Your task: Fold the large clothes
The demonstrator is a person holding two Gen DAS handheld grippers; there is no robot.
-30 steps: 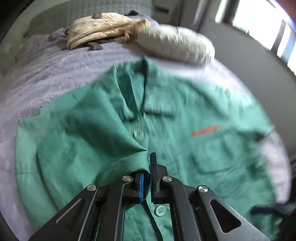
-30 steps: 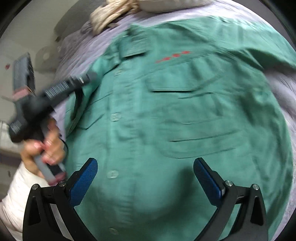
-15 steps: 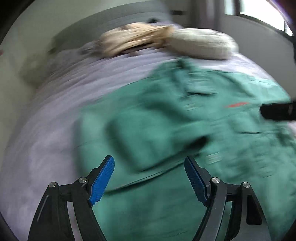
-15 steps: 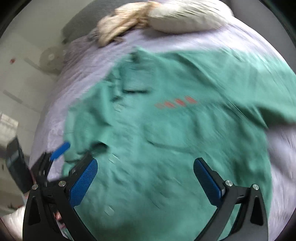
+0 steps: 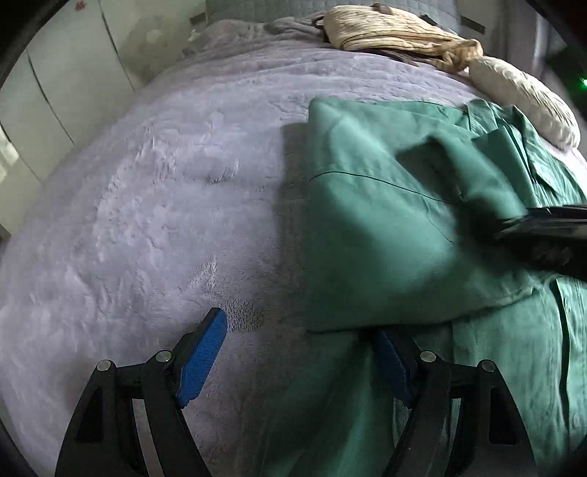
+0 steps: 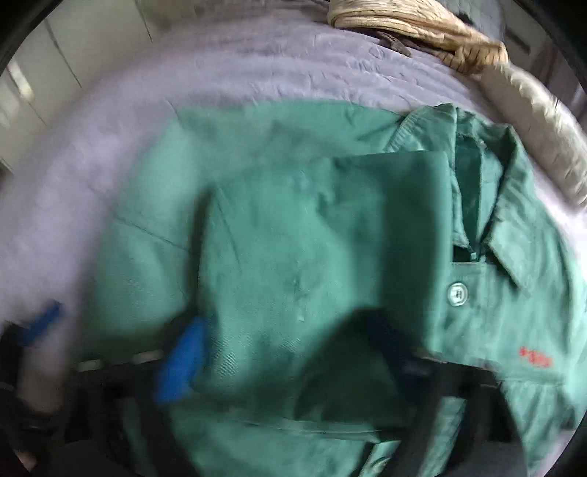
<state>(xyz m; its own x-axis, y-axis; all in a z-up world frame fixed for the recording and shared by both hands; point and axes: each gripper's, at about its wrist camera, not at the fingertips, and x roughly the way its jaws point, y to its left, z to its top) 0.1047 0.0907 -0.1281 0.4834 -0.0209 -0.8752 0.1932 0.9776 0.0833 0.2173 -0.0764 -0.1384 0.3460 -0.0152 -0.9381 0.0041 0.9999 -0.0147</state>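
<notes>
One soft, limp shirt (image 5: 385, 227) lies on the bed (image 5: 146, 183), best pinched at hem corners; left claw (image 5: 297, 361) spread and empty, right claw (image 6: 290, 363) closing over its folded sleeve.

A wide bed fills the view, spread with a plush lavender-grey blanket (image 5: 154, 205) whose nap shows rubbed, rumpled patches. Along the left edge stand pale white cabinet doors (image 5: 55, 73) with dark seams between the panels. At the head of the bed there's a quilted grey headboard (image 5: 264, 7), and in front of it a crumpled beige striped cloth (image 5: 396, 35) beside a long off-white pillow (image 5: 524, 99). Soft daylight, a little dim.
</notes>
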